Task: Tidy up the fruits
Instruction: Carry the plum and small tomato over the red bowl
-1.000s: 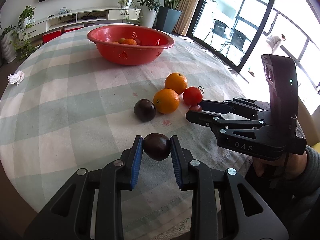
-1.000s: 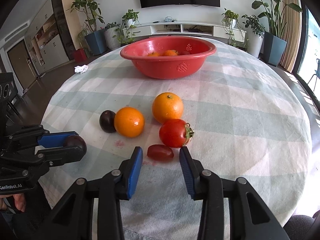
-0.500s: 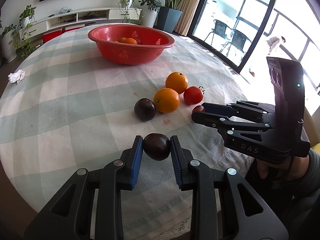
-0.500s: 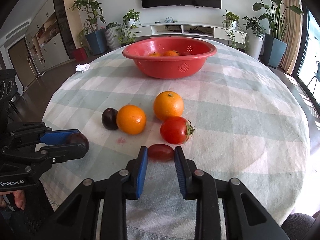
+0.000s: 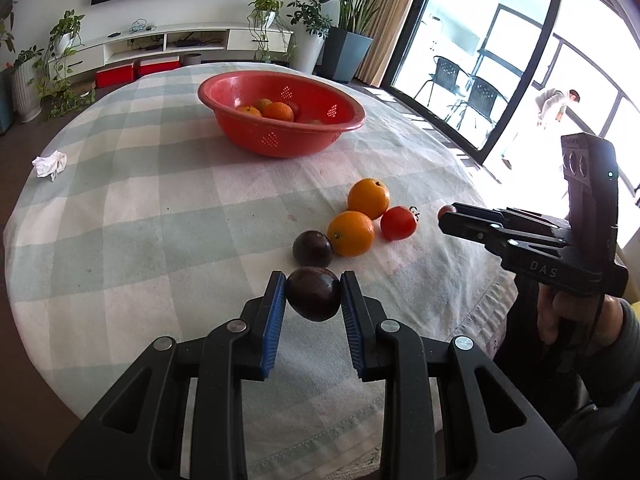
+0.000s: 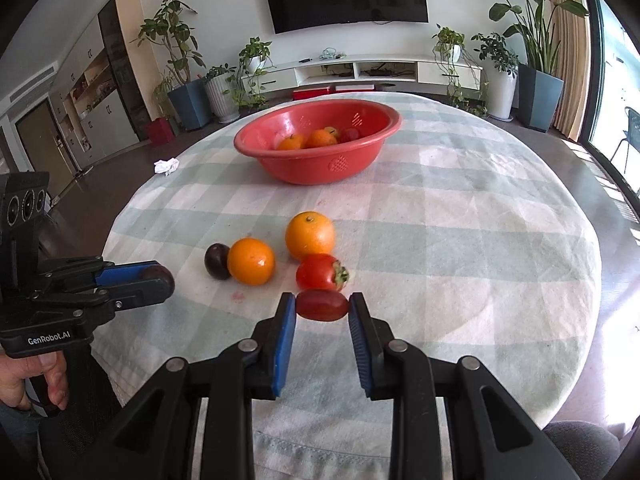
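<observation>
My left gripper (image 5: pixel 313 294) is shut on a dark purple plum (image 5: pixel 313 293), held above the checked tablecloth; it shows at the left of the right wrist view (image 6: pixel 158 276). My right gripper (image 6: pixel 322 306) is shut on a small red grape tomato (image 6: pixel 322 305), lifted off the cloth; it also shows in the left wrist view (image 5: pixel 446 213). On the table lie another plum (image 5: pixel 312 248), two oranges (image 5: pixel 351 233) (image 5: pixel 368 198) and a red tomato (image 5: pixel 397 223). A red colander bowl (image 5: pixel 280 136) with several fruits stands at the far side.
A crumpled white tissue (image 5: pixel 50 164) lies at the table's far left edge. The round table (image 6: pixel 460 240) has a checked cloth. Plants, a TV shelf and glass doors surround it.
My right gripper closed on the grape tomato and lifted it off the cloth. Both grippers rose, the left still holding its plum.
</observation>
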Tool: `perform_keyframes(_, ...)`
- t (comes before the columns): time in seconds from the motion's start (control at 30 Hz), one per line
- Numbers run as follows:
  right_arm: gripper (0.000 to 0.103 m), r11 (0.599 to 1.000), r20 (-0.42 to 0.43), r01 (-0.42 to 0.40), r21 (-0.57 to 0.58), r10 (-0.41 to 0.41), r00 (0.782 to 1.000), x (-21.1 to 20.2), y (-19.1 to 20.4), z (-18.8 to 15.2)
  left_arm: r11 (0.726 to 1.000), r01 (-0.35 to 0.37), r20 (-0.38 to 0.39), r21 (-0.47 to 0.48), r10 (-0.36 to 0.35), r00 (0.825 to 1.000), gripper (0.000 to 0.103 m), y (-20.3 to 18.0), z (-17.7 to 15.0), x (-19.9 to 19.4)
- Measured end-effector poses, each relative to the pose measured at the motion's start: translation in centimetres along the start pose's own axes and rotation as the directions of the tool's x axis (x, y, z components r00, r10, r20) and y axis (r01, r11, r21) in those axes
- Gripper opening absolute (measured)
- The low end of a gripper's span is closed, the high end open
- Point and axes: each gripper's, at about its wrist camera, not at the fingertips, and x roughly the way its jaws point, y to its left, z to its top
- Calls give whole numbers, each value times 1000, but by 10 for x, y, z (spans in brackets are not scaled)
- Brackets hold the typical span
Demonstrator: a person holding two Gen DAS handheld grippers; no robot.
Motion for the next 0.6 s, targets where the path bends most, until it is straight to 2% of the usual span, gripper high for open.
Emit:
perform_keyframes(0.17, 30, 998, 68, 52, 42, -55, 996, -16, -35, 30, 999, -29, 47, 20, 28, 999, 26, 9, 31, -11)
perform_keyframes(0.3, 30, 995, 123, 88, 41, -93, 988, -30, -55, 62, 998, -49, 86, 50, 45, 995, 26, 14, 68, -18)
perform_keyframes(0.43, 30, 995, 179, 100, 0, -98, 979, -37, -56, 96, 994, -64, 104, 94, 55, 993, 26, 13, 108, -14)
perform_keyframes(0.6, 30, 994, 228, 72, -82, -51, 972, -29, -37, 137, 985, -71, 81, 159, 59, 995, 26, 3, 151, 11)
